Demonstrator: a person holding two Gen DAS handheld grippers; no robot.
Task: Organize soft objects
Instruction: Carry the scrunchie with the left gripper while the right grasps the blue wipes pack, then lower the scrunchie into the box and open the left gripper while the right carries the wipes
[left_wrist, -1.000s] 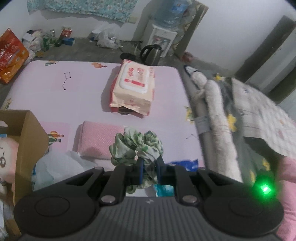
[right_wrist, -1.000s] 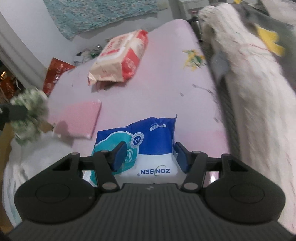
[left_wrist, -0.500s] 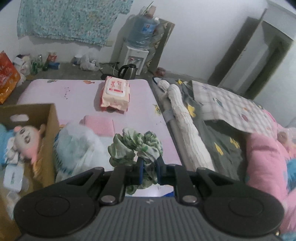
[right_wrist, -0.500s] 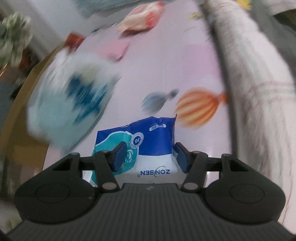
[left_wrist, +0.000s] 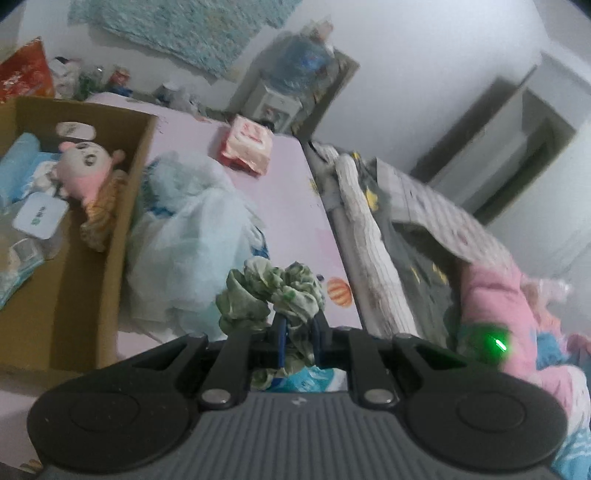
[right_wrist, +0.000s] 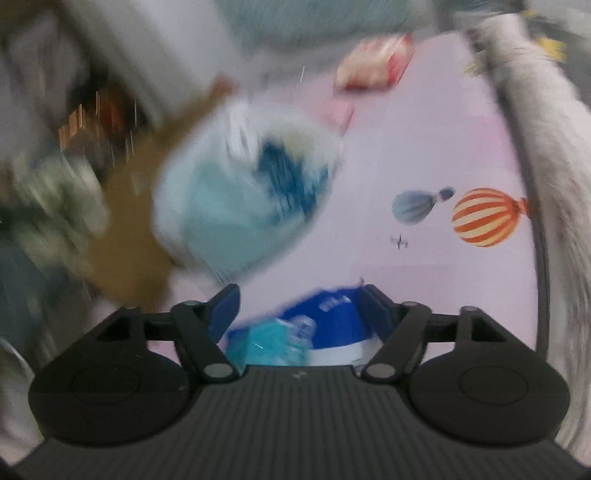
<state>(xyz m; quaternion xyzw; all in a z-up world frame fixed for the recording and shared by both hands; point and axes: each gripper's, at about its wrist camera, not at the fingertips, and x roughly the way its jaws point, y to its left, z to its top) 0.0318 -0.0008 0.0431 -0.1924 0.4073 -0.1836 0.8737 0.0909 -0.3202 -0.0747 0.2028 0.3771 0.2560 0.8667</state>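
My left gripper (left_wrist: 299, 332) is shut on a green-and-white fabric scrunchie (left_wrist: 269, 295), held above the pink bed sheet (left_wrist: 288, 192). To its left stands an open cardboard box (left_wrist: 92, 258) with a soft doll (left_wrist: 86, 162) and small packs inside. In the blurred right wrist view my right gripper (right_wrist: 299, 302) has its jaws opening. A blue-and-white pack (right_wrist: 314, 328) sits loose between them, with a gap at the left pad. The scrunchie (right_wrist: 55, 199) shows there as a blur at far left.
A crumpled white-and-blue plastic bag (left_wrist: 192, 236) lies between the box and my grippers. A red-and-cream wipes pack (left_wrist: 245, 147) rests farther back on the sheet. A rolled white blanket (left_wrist: 362, 221), grey quilt and pink cushion (left_wrist: 491, 295) border the right side.
The right jaws have spread apart and the blue pack has slipped lower between them. Both views have swung towards the box; the left gripper still carries the scrunchie.
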